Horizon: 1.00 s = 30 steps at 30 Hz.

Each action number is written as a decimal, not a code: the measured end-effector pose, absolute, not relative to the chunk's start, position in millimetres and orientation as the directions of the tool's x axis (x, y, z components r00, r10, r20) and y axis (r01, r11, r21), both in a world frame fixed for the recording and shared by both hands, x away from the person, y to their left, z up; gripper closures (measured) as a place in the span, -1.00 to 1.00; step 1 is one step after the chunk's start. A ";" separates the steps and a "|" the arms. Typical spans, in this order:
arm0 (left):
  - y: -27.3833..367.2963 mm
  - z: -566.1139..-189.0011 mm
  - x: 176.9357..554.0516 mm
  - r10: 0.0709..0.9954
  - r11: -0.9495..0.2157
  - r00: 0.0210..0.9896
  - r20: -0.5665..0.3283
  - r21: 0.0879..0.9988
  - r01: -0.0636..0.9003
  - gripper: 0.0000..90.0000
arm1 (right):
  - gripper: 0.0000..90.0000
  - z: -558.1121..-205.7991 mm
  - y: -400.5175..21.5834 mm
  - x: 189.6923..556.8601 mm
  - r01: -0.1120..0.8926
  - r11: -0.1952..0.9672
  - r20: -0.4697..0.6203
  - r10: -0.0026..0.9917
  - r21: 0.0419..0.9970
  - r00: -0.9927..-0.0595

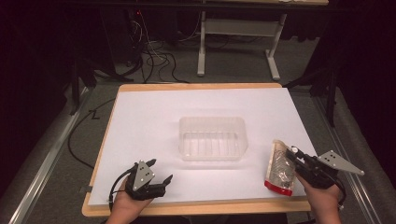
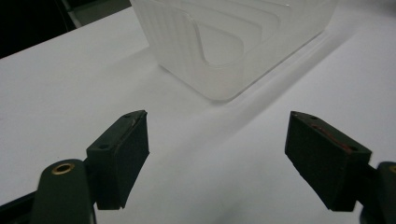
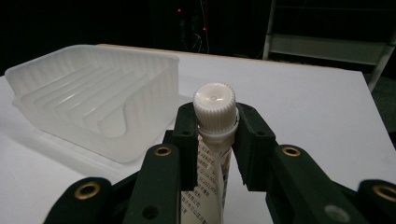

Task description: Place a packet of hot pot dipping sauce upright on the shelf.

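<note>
Unreadable small print on gripped pouch point(image 3: 211, 186)

a white table frame point(image 1: 238, 32) and loose cables point(image 1: 154, 56) behind the table.

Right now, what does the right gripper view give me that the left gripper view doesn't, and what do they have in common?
Right gripper view: the right gripper shut on a pouch just under its white ribbed cap, so the pouch hangs between the jaws; the table's far edge with a metal frame behind it.

Left gripper view: the left gripper open, with bare white tabletop between its jaws.

Both: the translucent ribbed plastic container, standing apart from either gripper on the white surface.
</note>
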State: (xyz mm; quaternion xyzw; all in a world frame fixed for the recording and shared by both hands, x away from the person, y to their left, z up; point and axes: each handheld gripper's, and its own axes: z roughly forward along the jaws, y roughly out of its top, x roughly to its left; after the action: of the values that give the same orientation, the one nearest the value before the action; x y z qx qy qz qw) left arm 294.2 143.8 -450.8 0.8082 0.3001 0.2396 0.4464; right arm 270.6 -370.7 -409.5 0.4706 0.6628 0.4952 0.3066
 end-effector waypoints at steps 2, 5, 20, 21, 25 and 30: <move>143.7 -450.7 294.2 0.699 -0.421 0.705 0.119 0.866 0.271 -0.51 | 0.62 -407.0 -369.3 269.3 0.311 0.061 0.063 0.926 0.948 -0.372; 143.6 -450.7 294.1 0.698 -0.422 0.706 0.120 0.865 0.271 -0.51 | 0.62 -404.2 -368.2 268.3 0.300 0.058 0.063 0.923 0.952 -0.379; 147.6 -450.0 292.3 0.705 -0.415 0.699 0.120 0.869 0.269 -0.51 | 0.62 -388.1 -368.1 269.2 0.232 0.026 0.064 0.925 0.972 -0.373; 148.2 -450.0 292.2 0.707 -0.413 0.697 0.120 0.870 0.269 -0.51 | 0.62 -387.9 -368.8 270.2 0.228 0.021 0.066 0.926 0.974 -0.370; 150.4 -450.1 291.0 0.712 -0.412 0.691 0.121 0.870 0.272 -0.51 | 0.62 -387.1 -372.3 273.9 0.220 0.003 0.078 0.930 0.975 -0.359; 153.5 -449.8 288.5 0.719 -0.408 0.684 0.123 0.871 0.272 -0.51 | 0.62 -386.1 -373.5 277.4 0.210 -0.001 0.077 0.932 0.978 -0.354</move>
State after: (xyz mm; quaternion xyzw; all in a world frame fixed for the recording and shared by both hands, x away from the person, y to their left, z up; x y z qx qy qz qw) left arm 288.5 153.5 -449.8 0.8012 0.3093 0.2495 0.4475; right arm 277.4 -373.5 -386.1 0.4586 0.6223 0.5385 0.3353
